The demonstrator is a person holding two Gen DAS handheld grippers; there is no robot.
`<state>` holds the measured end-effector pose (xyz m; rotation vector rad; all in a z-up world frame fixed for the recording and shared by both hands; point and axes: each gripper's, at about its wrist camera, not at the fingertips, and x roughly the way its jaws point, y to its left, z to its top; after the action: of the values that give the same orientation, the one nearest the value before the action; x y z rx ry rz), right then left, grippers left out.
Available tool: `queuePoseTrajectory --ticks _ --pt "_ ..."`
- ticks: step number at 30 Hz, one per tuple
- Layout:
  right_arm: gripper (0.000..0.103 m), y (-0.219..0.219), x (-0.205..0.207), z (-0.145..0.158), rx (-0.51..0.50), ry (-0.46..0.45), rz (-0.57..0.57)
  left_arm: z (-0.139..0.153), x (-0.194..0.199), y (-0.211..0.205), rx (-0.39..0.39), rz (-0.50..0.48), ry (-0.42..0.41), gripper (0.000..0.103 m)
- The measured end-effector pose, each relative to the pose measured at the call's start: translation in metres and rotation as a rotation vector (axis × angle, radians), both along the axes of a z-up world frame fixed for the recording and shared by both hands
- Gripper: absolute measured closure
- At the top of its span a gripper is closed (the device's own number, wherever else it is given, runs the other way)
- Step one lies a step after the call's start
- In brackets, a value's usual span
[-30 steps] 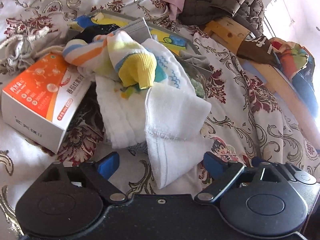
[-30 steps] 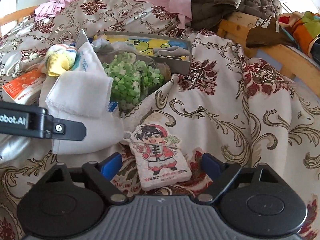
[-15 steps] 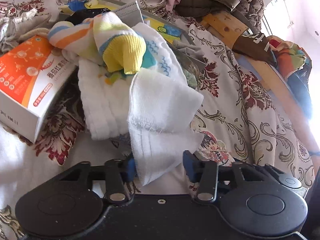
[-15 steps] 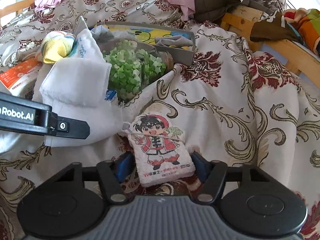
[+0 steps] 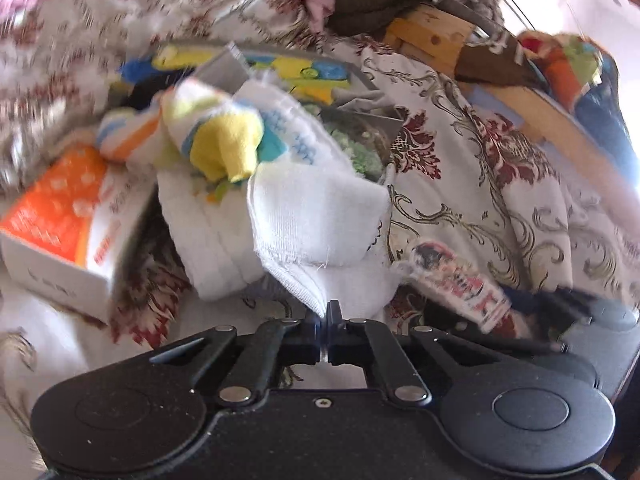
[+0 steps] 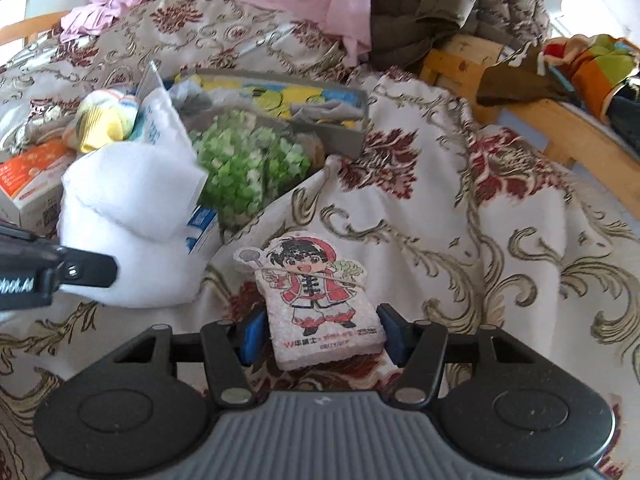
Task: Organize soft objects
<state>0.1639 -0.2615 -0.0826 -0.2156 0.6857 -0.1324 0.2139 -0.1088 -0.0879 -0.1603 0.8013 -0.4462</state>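
1. Left gripper [image 5: 327, 318]: jaws just closed to a full clench, pinching the near hem of the white cloth [image 5: 304, 216]; blur suggests a lift starting
2. Right gripper [image 6: 320, 332]: jaws narrowed, now hugging both sides of the cartoon sponge pad [image 6: 316, 300], seemingly gripped
3. Both soft items secured, apparently ready for moving
4. Cloth: ribbed, floppy, frayed; pad: flat, pebbly foam; on brocade bedspread [image 6: 460, 220]

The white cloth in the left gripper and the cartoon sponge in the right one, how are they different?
The white cloth is plain, limp and folded in layers; the cartoon sponge is a flat printed slab that holds its shape. The left gripper pinches only the cloth's corner with jaws shut; the right gripper spans the sponge's full width. Both lie on the patterned bedspread.
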Motion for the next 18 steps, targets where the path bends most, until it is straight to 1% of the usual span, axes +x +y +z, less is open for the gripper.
queuePoseTrajectory --ticks 1,5,11,13,15,18 --pt "0.041 0.001 -0.001 0.001 -0.006 -0.011 -0.001 0.004 -0.003 -0.003 0.046 -0.007 -0.022 0.102" --pt "0.041 0.003 -0.007 0.008 -0.028 -0.063 0.003 0.015 -0.014 -0.008 0.180 -0.027 -0.076 0.102" --pt "0.041 0.009 -0.015 0.020 -0.038 -0.147 0.024 0.038 -0.038 -0.010 0.434 -0.085 -0.224 0.102" --pt "0.041 0.010 -0.018 0.024 -0.036 -0.179 0.035 0.047 -0.043 -0.007 0.495 -0.095 -0.261 0.102" --pt "0.041 0.011 -0.020 0.028 -0.025 -0.202 0.048 0.056 -0.046 -0.004 0.524 -0.093 -0.284 0.102" --pt "0.041 0.014 -0.022 0.034 -0.023 -0.232 0.067 0.071 -0.044 0.006 0.496 -0.087 -0.280 0.102"
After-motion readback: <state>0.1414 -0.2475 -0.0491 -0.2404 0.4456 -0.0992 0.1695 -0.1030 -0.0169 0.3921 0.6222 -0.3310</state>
